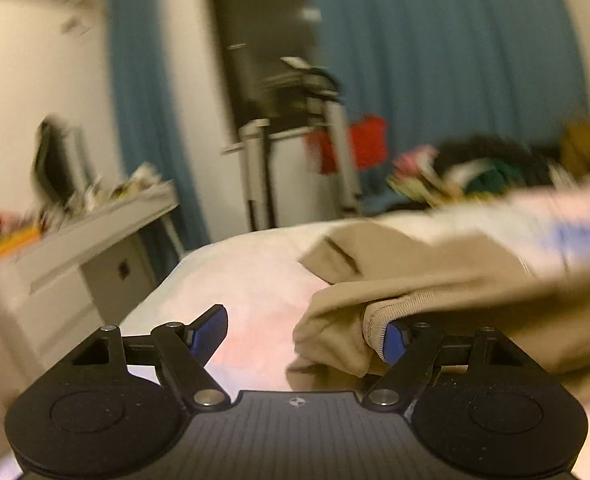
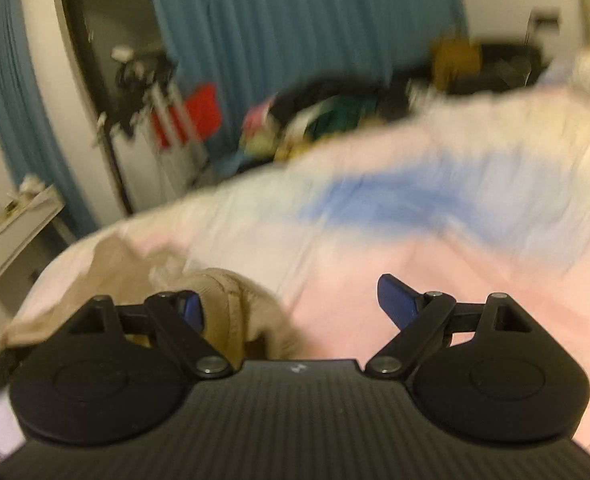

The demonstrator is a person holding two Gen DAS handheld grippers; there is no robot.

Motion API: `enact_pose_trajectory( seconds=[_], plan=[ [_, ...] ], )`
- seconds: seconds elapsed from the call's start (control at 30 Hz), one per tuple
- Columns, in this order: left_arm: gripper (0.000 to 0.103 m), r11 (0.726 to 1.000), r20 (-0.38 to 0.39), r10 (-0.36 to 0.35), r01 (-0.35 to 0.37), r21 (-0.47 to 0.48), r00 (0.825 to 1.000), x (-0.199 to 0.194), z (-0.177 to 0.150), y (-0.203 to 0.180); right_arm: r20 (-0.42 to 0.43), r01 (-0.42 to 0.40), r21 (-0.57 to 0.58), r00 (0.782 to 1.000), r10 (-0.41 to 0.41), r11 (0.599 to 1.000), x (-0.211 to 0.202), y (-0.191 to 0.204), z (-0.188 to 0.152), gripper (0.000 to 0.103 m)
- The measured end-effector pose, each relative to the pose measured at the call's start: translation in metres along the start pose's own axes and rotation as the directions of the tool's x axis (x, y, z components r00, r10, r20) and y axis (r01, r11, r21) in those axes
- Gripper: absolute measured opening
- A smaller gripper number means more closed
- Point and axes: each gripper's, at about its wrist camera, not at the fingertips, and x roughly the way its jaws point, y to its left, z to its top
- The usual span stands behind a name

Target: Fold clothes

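Cluttered white desk [image 1: 95, 220] at left, teal curtains [image 1: 435, 60] behind, heaped clothes [image 2: 327, 116] beyond the bed [image 2: 375, 240]. Soft, rumpled tan garment [image 1: 435, 280] on pink-and-blue bedding, ribbed hem draped over one blue fingertip [image 1: 393, 342]. Left tongs [image 1: 303, 336] and right tongs [image 2: 291, 304] spread wide, gripping nothing.

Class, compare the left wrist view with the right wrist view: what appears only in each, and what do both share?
Only the left wrist view shows the ribbed hem draped over one finger of the open left tongs. Only the right wrist view shows the broad blue patch on the bedding and the right tongs, also open. Both show the tan garment on the pale bed, blue curtains and a red item.
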Motion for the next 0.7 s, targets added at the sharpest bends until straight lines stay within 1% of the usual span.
enact_pose_trajectory(
  seconds=[0.07,0.1,0.13,0.2,0.23,0.3,0.37,0.43,0.47,0.53,0.57,0.63,0.67,0.7],
  plan=[
    [0.079,0.996,0.010,0.019,-0.018,-0.090,1.000,-0.003,0.007,0.016,-0.123,0.003,-0.086,0.992,-0.013,0.996,0.013,0.010,-0.011,0.086],
    [0.081,0.992,0.019,0.023,-0.021,-0.125,1.000,-0.005,0.010,0.025,-0.166,0.020,-0.132,0.985,-0.042,0.991,0.018,0.015,-0.018,0.087],
    [0.085,0.988,0.029,0.018,-0.013,-0.151,0.999,-0.009,0.014,0.031,-0.194,0.041,-0.159,0.978,-0.072,0.986,0.021,0.016,-0.024,0.087],
    [0.086,0.980,0.051,-0.003,0.013,-0.197,0.999,-0.020,0.019,0.042,-0.214,0.067,-0.104,0.973,-0.089,0.992,0.018,0.010,-0.031,0.087],
    [0.086,0.979,0.072,-0.005,0.020,-0.202,0.997,-0.028,0.021,0.044,-0.220,0.072,-0.063,0.972,-0.084,0.995,0.014,0.007,-0.031,0.087],
    [0.086,0.980,0.124,-0.001,0.025,-0.197,0.992,-0.046,0.026,0.047,-0.189,0.096,-0.025,0.977,-0.099,0.995,0.000,0.007,-0.032,0.087],
    [0.086,0.974,0.166,0.000,0.038,-0.223,0.986,-0.062,0.042,0.051,-0.108,0.123,-0.004,0.987,-0.122,0.992,-0.018,0.009,-0.025,0.087],
    [0.086,0.965,0.206,0.001,0.053,-0.255,0.979,-0.078,0.060,0.056,-0.015,0.123,0.053,0.992,-0.122,0.991,-0.040,0.010,-0.002,0.087],
    [0.086,0.961,0.226,0.002,0.061,-0.271,0.974,-0.086,0.070,0.058,0.028,0.110,0.063,0.993,-0.112,0.992,-0.050,0.012,0.012,0.087],
    [0.086,0.951,0.265,0.005,0.077,-0.301,0.964,-0.102,0.088,0.063,0.141,0.078,0.033,0.987,-0.082,0.996,-0.076,0.026,0.053,0.087],
    [0.086,0.946,0.286,0.009,0.084,-0.313,0.958,-0.108,0.105,0.067,0.198,0.062,0.016,0.978,-0.064,0.998,-0.090,0.033,0.073,0.087],
    [0.086,0.939,0.330,0.025,0.091,-0.331,0.944,-0.122,0.145,0.078,0.311,0.029,-0.033,0.950,-0.018,0.999,-0.123,0.056,0.122,0.087],
    [0.086,0.937,0.360,0.033,0.097,-0.337,0.932,-0.132,0.167,0.084,0.349,0.027,-0.064,0.937,-0.004,0.998,-0.136,0.066,0.141,0.087],
    [0.086,0.933,0.392,0.038,0.108,-0.343,0.919,-0.143,0.190,0.090,0.400,0.047,-0.106,0.916,0.000,0.993,-0.154,0.079,0.161,0.087]
  ],
)
